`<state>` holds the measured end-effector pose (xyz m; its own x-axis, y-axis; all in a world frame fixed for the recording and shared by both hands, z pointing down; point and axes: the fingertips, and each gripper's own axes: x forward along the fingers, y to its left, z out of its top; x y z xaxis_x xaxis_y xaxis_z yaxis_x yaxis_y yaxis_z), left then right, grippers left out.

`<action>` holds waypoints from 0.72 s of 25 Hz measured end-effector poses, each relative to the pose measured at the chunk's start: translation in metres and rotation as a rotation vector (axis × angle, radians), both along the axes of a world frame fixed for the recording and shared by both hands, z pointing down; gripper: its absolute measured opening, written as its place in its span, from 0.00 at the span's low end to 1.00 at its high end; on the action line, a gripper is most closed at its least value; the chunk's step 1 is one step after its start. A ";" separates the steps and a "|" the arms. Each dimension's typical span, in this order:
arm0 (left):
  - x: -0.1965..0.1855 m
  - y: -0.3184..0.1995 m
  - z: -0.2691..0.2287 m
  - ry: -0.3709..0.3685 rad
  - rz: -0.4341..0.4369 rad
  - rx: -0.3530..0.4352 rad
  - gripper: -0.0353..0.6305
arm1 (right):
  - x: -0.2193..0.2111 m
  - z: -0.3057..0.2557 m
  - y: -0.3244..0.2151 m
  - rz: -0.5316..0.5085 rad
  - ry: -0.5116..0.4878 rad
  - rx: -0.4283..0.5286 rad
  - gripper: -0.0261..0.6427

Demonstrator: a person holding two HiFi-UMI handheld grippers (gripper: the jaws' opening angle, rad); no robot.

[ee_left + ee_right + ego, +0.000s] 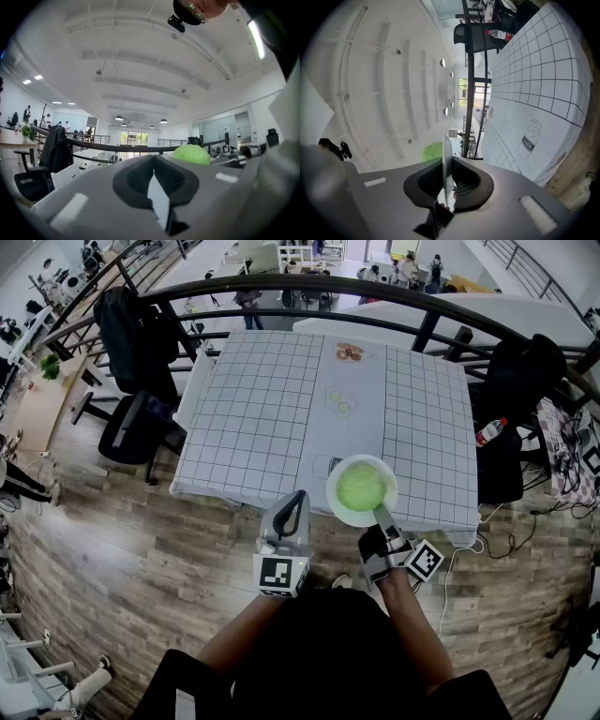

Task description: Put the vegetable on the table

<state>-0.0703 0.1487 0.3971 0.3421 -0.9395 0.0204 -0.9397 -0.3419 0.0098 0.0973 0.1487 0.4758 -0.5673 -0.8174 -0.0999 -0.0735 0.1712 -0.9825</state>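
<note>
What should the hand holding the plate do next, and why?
Probably lower the plate onto the table. The right gripper clamps its rim, the green vegetable sits on it, and it seems to hang over the table's near edge.

black railing (281,280) | office chair (127,432) left | bottle (489,431) right | wooden floor (122,559)

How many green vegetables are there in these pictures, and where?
1. The green vegetable lies on the white plate, which the right gripper holds by its rim at the near edge of the table. More may be hidden.
</note>
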 end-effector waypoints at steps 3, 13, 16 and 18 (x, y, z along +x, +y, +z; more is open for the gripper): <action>0.003 0.002 0.001 -0.001 0.004 0.002 0.07 | 0.000 -0.002 0.001 0.000 -0.001 0.004 0.07; 0.017 0.005 0.004 -0.007 0.006 -0.013 0.07 | 0.021 0.011 0.003 0.045 -0.073 -0.071 0.08; 0.022 0.004 0.005 -0.014 0.003 -0.017 0.07 | 0.034 0.017 0.002 0.062 -0.046 -0.084 0.08; 0.025 0.003 0.005 -0.019 -0.001 -0.015 0.07 | 0.043 0.018 0.000 0.071 -0.029 -0.086 0.08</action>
<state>-0.0453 0.1516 0.4022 0.3404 -0.9394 0.0413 -0.9401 -0.3408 -0.0024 0.1401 0.1482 0.4938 -0.5060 -0.8615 -0.0432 -0.0534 0.0813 -0.9953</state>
